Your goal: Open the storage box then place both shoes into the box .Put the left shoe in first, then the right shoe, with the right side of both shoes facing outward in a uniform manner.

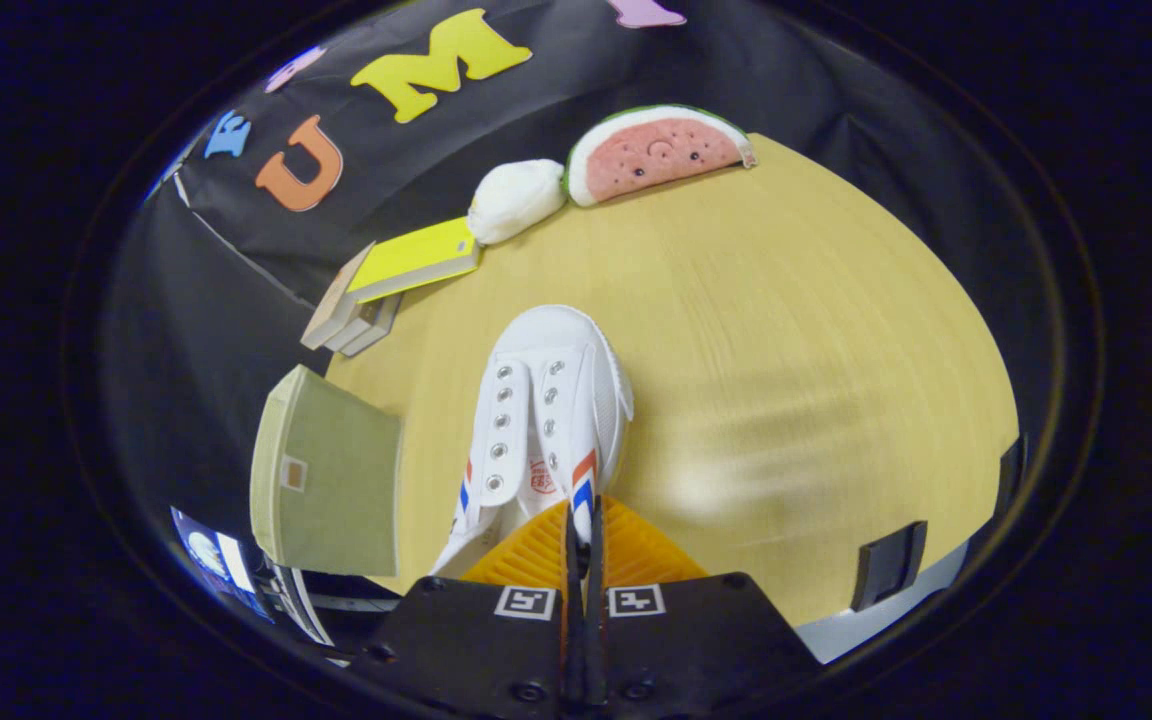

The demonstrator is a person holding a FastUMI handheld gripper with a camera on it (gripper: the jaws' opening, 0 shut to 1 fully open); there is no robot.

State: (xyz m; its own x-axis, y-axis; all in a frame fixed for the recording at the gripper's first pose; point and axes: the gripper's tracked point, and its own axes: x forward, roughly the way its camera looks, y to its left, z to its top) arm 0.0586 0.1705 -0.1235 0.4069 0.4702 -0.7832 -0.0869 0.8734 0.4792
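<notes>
Fingers of the gripper (584, 530) pinched nearly together, clamped on the side wall of the white shoe (546, 400) near its heel (red and blue stripes just there), toe pointing away over the wooden table (786, 330). Just beside it on one side, a green storage box (331, 475); beyond, stacked books (386, 280), a white plush (516, 200), a watermelon plush (661, 152)

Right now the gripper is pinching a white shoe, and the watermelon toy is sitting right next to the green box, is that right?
Not quite. In the gripper view the watermelon toy lies far across the table, beside a white plush, nowhere near the green box. The gripper does pinch the white shoe.
</notes>
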